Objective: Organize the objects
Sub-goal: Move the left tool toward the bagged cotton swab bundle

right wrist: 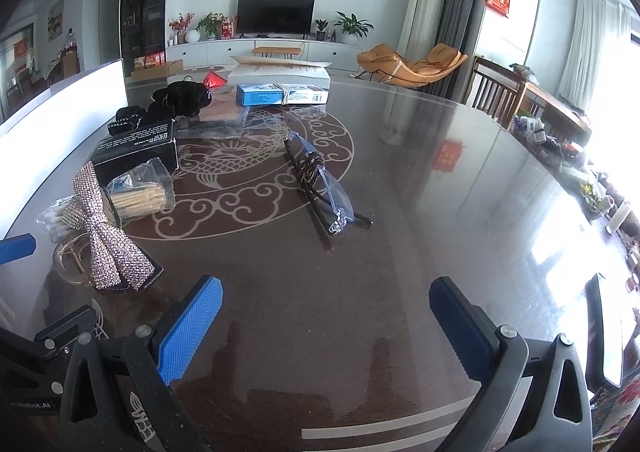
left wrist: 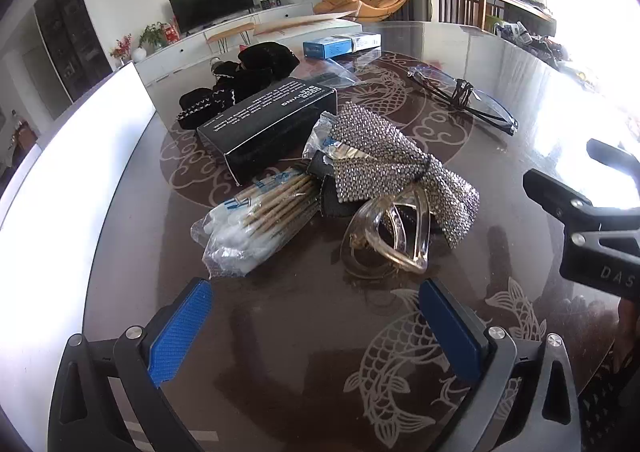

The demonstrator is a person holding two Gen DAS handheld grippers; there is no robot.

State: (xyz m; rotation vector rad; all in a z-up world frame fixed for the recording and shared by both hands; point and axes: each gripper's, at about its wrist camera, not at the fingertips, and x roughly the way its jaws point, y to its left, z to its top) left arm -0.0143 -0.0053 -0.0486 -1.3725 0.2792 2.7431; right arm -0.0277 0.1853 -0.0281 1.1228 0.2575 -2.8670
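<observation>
Left tool [left wrist: 316, 326] spread, glittering rhinestone bow [left wrist: 394, 168], bagged swabs [left wrist: 256, 216]

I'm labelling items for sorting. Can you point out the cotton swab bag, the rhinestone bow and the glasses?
cotton swab bag [left wrist: 240, 230]: left wrist view, on the white swab tips.
rhinestone bow [left wrist: 384, 156]: left wrist view, on its studded upper wing.
glasses [right wrist: 336, 194]: right wrist view, on the nearer lens.

On the table [right wrist: 400, 212] lie 1 black box [left wrist: 268, 120], 1 bag of cotton swabs [left wrist: 256, 220], 1 rhinestone bow clip [left wrist: 400, 164], 1 clear hair claw [left wrist: 384, 240], 1 pair of glasses [right wrist: 320, 184], 2 black hair accessories [left wrist: 236, 80] and 2 small boxes at the far edge [right wrist: 282, 94].
</observation>
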